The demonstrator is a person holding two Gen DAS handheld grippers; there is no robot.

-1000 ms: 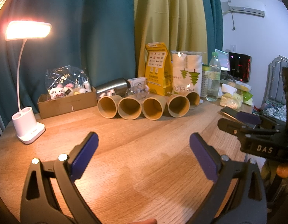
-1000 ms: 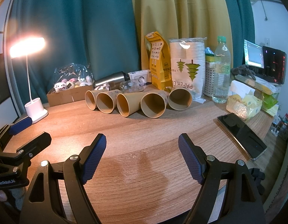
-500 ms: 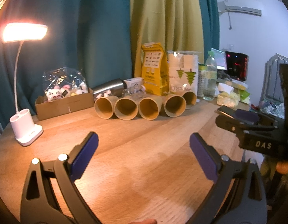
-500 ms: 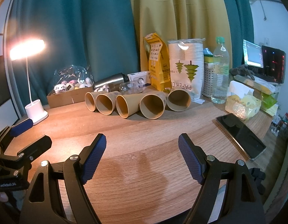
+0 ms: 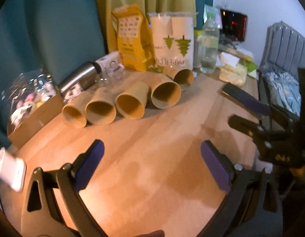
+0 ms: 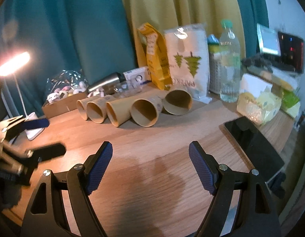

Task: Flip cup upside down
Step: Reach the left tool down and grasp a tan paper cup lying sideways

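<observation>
Holding: I carry a black two-finger gripper with blue pads in each hand; neither grips anything.
Left gripper (image 5: 152,165): its jaws are spread wide over bare wood, tilted in the left wrist view, which is blurred.
Right gripper (image 6: 150,163): its jaws are also spread wide, with nothing between the blue ribbed pads (image 6: 99,167).
Seen from each other: the right gripper shows at the right edge of my left view, the left gripper at the left edge of my right view.
Surface: a light wooden tabletop (image 6: 152,138) lies under both grippers.
Cups: five brown paper cups (image 6: 144,112) lie on their sides in a row near the far edge of the table, well apart from both grippers, their open mouths turned toward me.
Row detail: the cups lie just beside each other, some touching; the rightmost one (image 6: 178,101) rests by a white pack of paper cups printed with green trees (image 6: 187,59).
Behind the row: a yellow standing pouch (image 6: 155,59), a steel flask lying on its side (image 6: 105,83), and a clear plastic water bottle with a green cap (image 6: 229,67).
Left side: a lit white desk lamp (image 6: 13,64) and a shallow cardboard box (image 6: 59,107).
Right side: a black phone lying flat (image 6: 253,140) near the table edge.
</observation>
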